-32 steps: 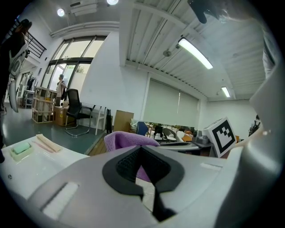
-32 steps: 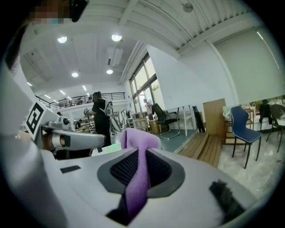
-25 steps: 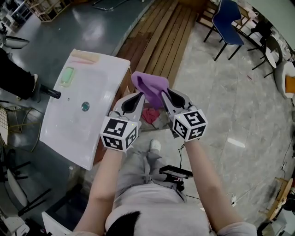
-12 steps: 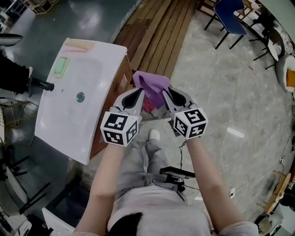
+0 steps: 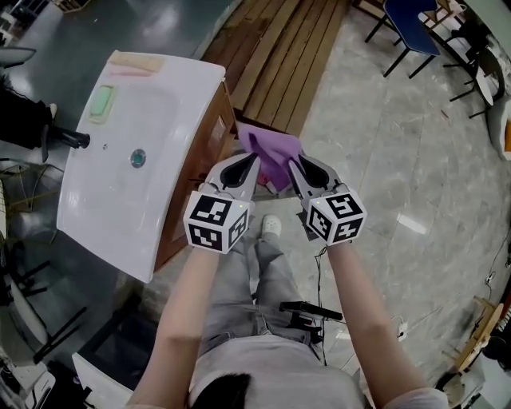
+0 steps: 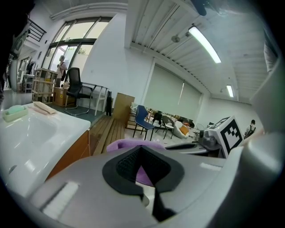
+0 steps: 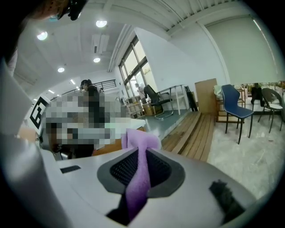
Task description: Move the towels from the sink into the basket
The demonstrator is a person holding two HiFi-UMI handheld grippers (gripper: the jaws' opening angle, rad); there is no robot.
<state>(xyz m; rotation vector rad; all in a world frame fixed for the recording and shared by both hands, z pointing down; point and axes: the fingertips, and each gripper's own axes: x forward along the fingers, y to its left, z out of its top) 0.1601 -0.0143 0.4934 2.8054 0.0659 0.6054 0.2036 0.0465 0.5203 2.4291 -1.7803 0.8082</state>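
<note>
A purple towel point(image 5: 271, 148) hangs between my two grippers, to the right of the white sink point(image 5: 112, 216), beside its wooden cabinet. My left gripper point(image 5: 252, 162) is shut on the towel's left side, and the purple cloth point(image 6: 133, 146) shows between and beyond its dark pads. My right gripper point(image 5: 294, 164) is shut on the right side, with a strip of towel point(image 7: 139, 176) clamped between its pads. The sink's basin holds no towel that I can see. No basket is distinguishable; the towel and grippers hide the floor right under them.
A green soap bar point(image 5: 101, 102), a black tap point(image 5: 68, 140) and a drain point(image 5: 138, 157) are at the sink. Wooden planks point(image 5: 279, 56) run along the floor behind it. A blue chair point(image 5: 411, 16) stands far right. My shoe point(image 5: 271, 228) and a black device point(image 5: 307, 311) are below.
Both grippers have sunk together with the purple towel, which now hangs lower beside the sink cabinet. The red cloth seen under the towel earlier is now mostly covered.
</note>
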